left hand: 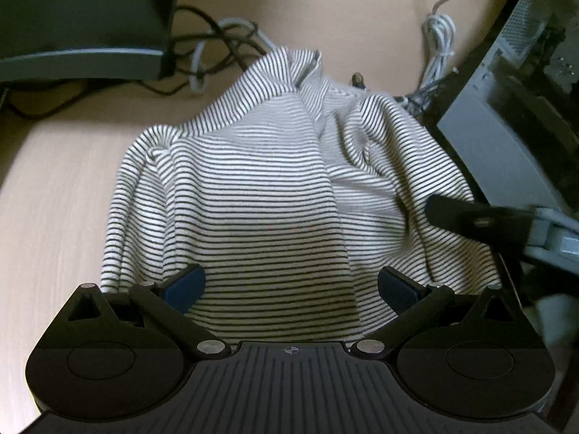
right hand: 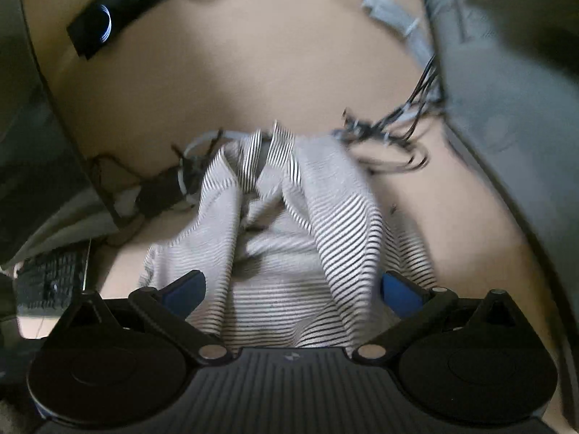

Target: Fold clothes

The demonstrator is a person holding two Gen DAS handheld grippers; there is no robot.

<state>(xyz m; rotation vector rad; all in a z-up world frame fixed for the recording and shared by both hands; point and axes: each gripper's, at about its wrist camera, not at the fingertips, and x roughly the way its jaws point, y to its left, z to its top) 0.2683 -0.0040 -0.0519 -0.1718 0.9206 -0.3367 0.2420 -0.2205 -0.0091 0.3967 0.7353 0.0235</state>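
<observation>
The table (left hand: 54, 188) is a pale wood-grain surface. It carries the striped garment (left hand: 260, 188) across its middle. The garment's far end reaches the loose cables (left hand: 217, 54) toward the far edge.

The striped garment is bunched. Ridges and deep creases run along it, and a rolled hem shows on its left side. It does not lie flat, and no clean folded edge is visible. I cannot tell whether this heap is a partly folded piece or one not yet laid out. I judge the fabric to be a thin, soft knit: light, limp, not slippery, not fragile. It will sag and drag if lifted by one point only. The sound places to take hold are a hem or a corner, with one layer pinched between the pads. I avoid the raised ridges, where several layers may lie stacked.

My left tool (left hand: 291, 287) stands spread over the near end of the garment. Its blue pads (left hand: 186, 287) grip nothing. My right tool (right hand: 293, 289) is also spread, with cloth between the pads but not pinched. That view is blurred.
</observation>
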